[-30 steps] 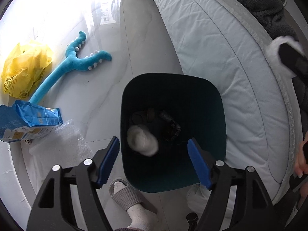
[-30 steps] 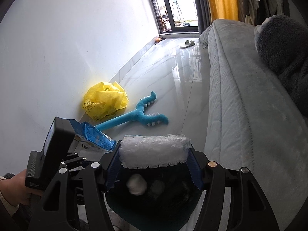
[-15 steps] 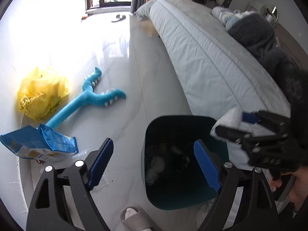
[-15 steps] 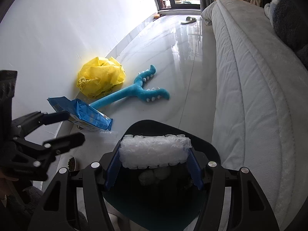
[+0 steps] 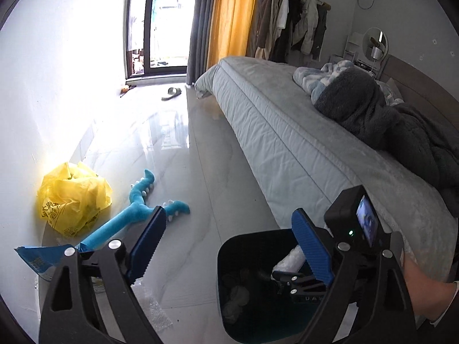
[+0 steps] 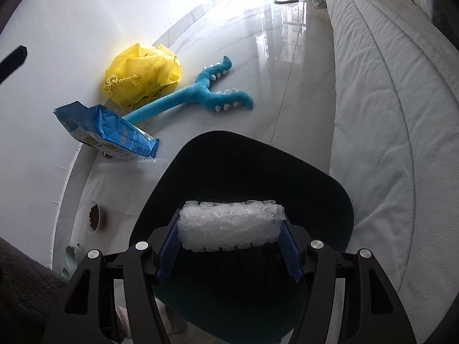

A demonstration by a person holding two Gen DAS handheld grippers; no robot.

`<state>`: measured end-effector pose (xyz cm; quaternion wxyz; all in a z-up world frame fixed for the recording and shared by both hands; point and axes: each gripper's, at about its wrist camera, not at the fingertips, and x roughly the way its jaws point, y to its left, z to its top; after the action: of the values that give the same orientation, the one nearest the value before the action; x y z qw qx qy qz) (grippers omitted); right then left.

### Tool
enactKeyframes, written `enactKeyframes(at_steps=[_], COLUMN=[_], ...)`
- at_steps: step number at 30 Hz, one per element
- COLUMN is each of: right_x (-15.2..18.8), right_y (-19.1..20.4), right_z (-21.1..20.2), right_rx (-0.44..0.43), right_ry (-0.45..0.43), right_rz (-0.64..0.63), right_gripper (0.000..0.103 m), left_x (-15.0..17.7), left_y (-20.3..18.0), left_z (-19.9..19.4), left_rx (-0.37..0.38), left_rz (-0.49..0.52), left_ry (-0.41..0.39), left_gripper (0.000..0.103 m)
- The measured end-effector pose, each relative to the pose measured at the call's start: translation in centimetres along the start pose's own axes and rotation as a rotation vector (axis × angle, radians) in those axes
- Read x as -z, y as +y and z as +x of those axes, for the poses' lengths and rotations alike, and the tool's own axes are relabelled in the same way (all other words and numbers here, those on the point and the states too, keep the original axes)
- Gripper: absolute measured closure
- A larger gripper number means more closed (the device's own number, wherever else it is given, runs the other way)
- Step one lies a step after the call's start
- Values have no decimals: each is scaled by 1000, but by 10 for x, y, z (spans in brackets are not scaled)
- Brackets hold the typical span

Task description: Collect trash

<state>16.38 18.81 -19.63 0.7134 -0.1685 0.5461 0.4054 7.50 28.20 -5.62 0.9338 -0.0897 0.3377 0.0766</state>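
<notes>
The right claw point(image 6: 229, 253) is clamped on a roll of bubble wrap point(image 6: 231, 225) directly over the dark bin point(image 6: 330, 197); released off-centre, the light roll could catch the rim and fall. The left claw point(image 5: 229, 246), jaws opening and empty, hangs above the floor, and the blue bag point(image 6: 106, 130) and yellow bag point(image 6: 143, 73) at ten o'clock could be missed.

The bin point(image 6: 252, 172) mouth lies open below; inside it the bubble-wrap roll point(image 6: 229, 225) spans the right gripper point(image 6: 229, 255). The bed point(image 6: 387, 114) walls 1 side; bare floor point(image 5: 200, 172) runs toward the window, a blue packet point(image 6: 114, 132) and plush toy point(image 6: 200, 91) beside the bin.
</notes>
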Motion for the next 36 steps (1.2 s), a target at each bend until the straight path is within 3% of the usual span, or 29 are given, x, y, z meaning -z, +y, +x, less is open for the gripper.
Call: enactKeyframes(at_steps=[4,9,15,22,27,31,36], right_x=[3,17,30,58,79,103,139], right_y=[3,6,17,29,25,14,-7], right_z=[8,15,-15,-96,-164,-217,-275], right_rx=[24,77,100,96,125,169,257], right_ry=[40,106,68,-97,-244,-361,-487], right_rz=[-19,-45,-15,18,41,69,108], right_gripper=[38,29,17,11,8,4,4], left_x=[-12,-23,-25,-27,-16,-4,15], left_y=[-5,-20,-42,-67,-86,-102,-125], left_z=[-11,-37,-72,-108,-120,-124,-137], left_rx=[-5,-5,-20,5,-3,6,-30], left_rz=[-13,45,105,77,76,70,103], left_ry=[-39,-136,-224,-261,-237,-196,-203], left_gripper=[12,12,10,6,3,3,3])
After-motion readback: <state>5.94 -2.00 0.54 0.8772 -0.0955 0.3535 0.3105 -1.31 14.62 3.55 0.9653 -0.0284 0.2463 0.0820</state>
